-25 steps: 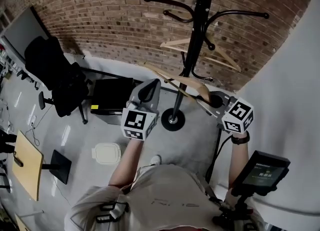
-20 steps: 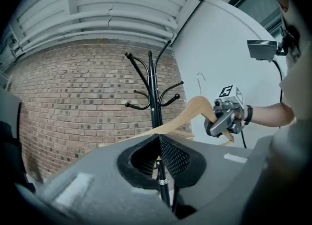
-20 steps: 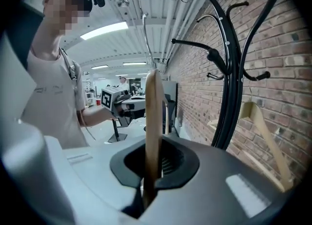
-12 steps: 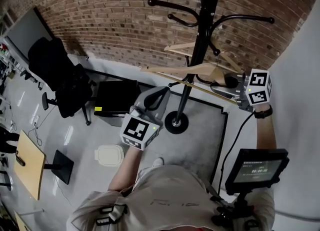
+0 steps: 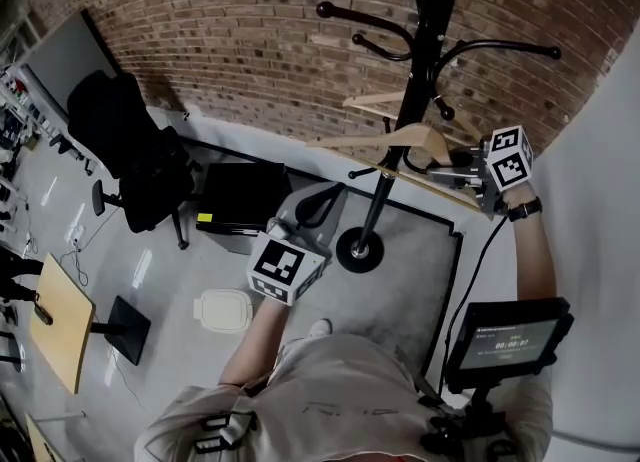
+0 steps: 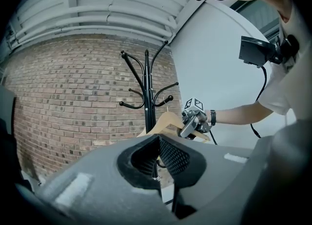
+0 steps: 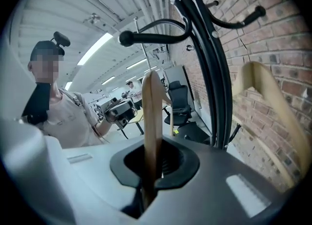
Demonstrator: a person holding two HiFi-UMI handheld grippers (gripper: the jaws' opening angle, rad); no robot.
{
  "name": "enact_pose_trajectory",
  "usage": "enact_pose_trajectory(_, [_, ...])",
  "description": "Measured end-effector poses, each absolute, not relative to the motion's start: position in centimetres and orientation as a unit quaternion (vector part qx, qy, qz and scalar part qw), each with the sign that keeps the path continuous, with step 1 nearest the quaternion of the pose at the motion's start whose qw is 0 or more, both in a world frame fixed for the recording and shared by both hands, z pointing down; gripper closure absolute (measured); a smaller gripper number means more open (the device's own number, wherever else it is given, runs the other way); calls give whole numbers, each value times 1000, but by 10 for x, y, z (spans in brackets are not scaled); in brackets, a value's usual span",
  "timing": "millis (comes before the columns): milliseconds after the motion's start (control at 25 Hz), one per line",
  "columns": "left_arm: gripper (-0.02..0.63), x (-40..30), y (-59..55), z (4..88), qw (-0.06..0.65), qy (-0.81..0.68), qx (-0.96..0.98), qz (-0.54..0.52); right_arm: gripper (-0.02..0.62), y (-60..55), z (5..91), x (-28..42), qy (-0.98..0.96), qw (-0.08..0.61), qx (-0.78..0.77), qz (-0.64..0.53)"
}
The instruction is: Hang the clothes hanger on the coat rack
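Hanger [image 5: 375, 137], clamped in right claw [image 5: 462, 172], crosses coat rack pole [image 5: 425, 50]; left claw [image 5: 318, 205] seemingly closed, empty.

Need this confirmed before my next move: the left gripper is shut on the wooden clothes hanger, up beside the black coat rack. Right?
Not quite. The right gripper is the one shut on the wooden clothes hanger, as the right gripper view shows. The left gripper holds nothing. The hanger is indeed up beside the black coat rack.
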State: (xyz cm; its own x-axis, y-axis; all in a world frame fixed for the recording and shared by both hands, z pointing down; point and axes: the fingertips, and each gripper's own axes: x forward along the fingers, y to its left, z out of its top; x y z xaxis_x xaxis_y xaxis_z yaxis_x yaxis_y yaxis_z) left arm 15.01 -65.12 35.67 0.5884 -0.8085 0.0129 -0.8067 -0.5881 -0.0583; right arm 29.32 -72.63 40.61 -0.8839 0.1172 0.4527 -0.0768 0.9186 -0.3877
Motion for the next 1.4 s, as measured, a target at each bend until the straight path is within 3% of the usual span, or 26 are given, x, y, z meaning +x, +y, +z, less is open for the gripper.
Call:
enact_pose_trajectory(200, [604, 158, -647, 363, 22, 431, -902, -27, 572, -734, 425, 296, -956, 213, -9, 202])
enact_pose_trajectory(480, [604, 160, -645, 370, 1, 425, -905, -26, 348, -767, 430, 308, -969, 171, 118, 132])
enact_pose_trajectory(680, [604, 161, -642, 378, -4, 420, -907, -24, 287, -765, 419, 340, -958, 168, 232, 28])
enact_pose_trajectory(800, [604, 161, -649, 384, -3, 423, -906, -21, 299, -754, 388, 361, -924, 129, 358, -40])
enact_pose_trajectory(960, [603, 169, -661, 389, -8, 422, -906, -6, 431, -710, 334, 385, -822, 50, 543, -164])
enact_pose_trajectory(1080, [604, 177, -664, 387, 0, 413, -911, -1, 519, -679, 333, 363, -797, 26, 580, -169])
enact_pose_trajectory(1120, [604, 181, -663, 387, 4, 410, -912, 2, 589, -673, 342, 357, -791, 32, 591, -154])
enact_pose_trajectory(1200, [603, 190, -660, 388, 9, 402, -916, 8, 595, -662, 363, 347, -779, 35, 617, -109])
enact_pose_trajectory(1400, [604, 194, -654, 383, 4, 401, -916, 21, 594, -626, 374, 315, -771, -42, 635, -32])
